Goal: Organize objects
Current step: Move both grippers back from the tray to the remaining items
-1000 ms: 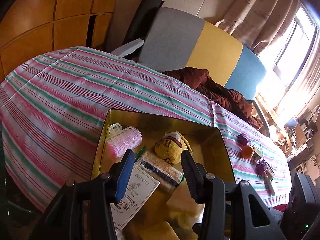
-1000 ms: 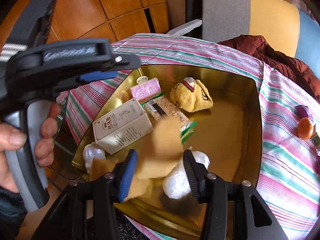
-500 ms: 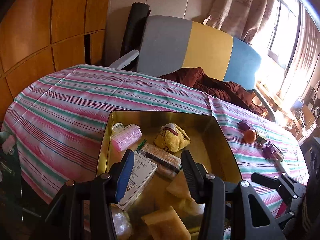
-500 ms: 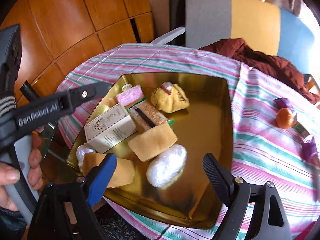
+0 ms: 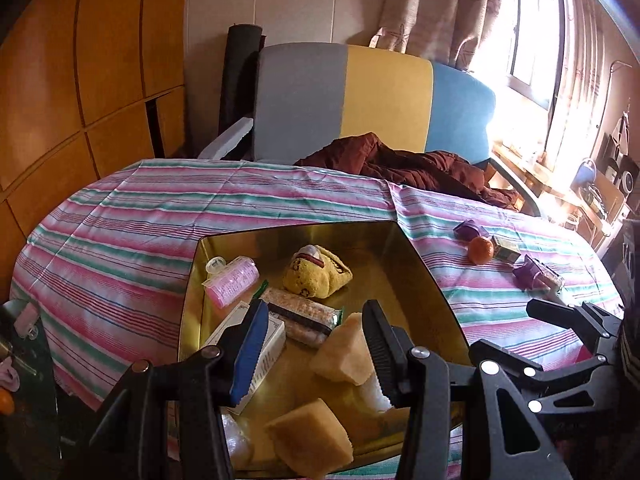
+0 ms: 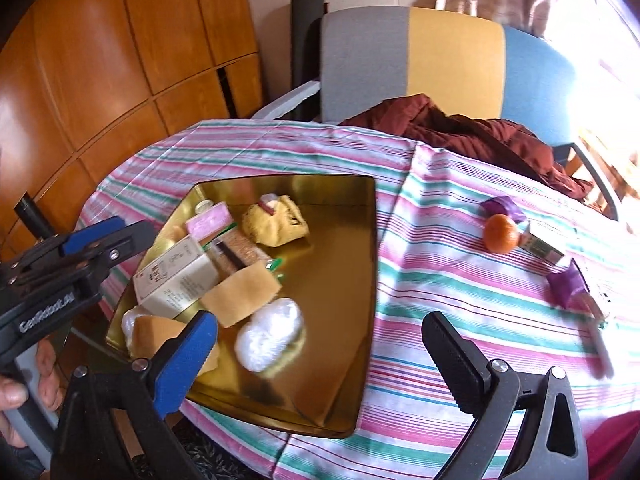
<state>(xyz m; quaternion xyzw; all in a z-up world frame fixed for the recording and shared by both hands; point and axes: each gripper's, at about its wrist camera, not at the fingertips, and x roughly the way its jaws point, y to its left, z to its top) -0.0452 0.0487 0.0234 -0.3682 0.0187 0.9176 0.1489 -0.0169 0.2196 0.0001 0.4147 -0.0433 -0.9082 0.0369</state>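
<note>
Both wrist views look down, sharing the gold tray (image 5: 412, 256).

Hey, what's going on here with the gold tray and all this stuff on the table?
A person with a gripper in each hand is sorting small items into a gold tray on a striped tablecloth. The right gripper is open and empty above the tray's near edge; the left gripper is open too, holding nothing. The tray holds sponges, a white box and a yellow plush. An orange and purple wrappers lie outside it.
</note>
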